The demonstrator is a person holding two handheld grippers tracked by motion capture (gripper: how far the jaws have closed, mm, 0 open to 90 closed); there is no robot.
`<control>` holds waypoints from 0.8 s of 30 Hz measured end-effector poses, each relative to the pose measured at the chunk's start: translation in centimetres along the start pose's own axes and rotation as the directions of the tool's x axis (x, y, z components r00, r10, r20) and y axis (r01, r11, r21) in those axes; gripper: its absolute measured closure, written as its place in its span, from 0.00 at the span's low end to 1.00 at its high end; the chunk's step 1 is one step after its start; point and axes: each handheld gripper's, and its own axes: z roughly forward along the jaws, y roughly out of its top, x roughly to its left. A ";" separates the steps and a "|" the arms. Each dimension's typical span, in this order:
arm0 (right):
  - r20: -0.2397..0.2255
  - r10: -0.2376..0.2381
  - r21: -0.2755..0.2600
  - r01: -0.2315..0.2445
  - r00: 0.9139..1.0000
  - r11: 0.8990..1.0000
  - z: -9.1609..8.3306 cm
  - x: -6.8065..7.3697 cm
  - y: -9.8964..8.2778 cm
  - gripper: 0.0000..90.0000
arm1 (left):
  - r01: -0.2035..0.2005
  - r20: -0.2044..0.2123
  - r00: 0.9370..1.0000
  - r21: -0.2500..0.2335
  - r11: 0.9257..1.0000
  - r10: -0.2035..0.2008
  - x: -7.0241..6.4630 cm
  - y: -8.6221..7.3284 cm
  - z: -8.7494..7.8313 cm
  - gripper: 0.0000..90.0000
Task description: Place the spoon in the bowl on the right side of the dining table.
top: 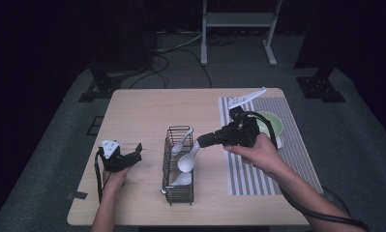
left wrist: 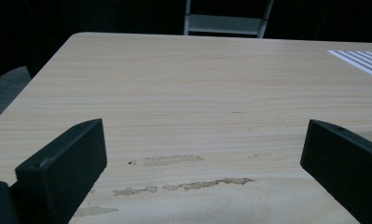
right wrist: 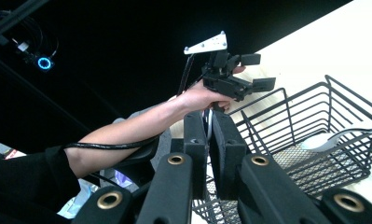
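Your right gripper (top: pixel 200 141) hangs over the wire basket (top: pixel 173 192), which stands near the middle of the counter (top: pixel 137 106), toward its near edge. Its jaws are clamped on the handle of a white spoon (top: pixel 189 161); in the right gripper view the handle is a thin white strip between the two pads. The spoon's bowl hangs over the basket, above two more spoons (top: pixel 181 180) lying inside. Your left gripper (top: pixel 132 153) rests low near the counter's left edge, jaws wide apart with bare wood between them. A green bowl (top: pixel 272 123) sits on the striped mat (top: pixel 297 150) toward the right edge.
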 end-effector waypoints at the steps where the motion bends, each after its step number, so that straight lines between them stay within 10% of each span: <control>1: 0.001 0.000 -0.005 0.000 1.000 1.000 -0.2 0.0 0.0 0.95 | 0.001 0.000 1.000 0.000 1.000 -0.001 0.0 0.0 0.0 0.00; 24: 0.030 0.048 -0.065 -0.045 0.998 0.997 -3.5 -0.9 -0.9 0.95 | 0.000 -0.001 1.000 0.000 1.000 0.000 0.0 0.0 0.0 0.00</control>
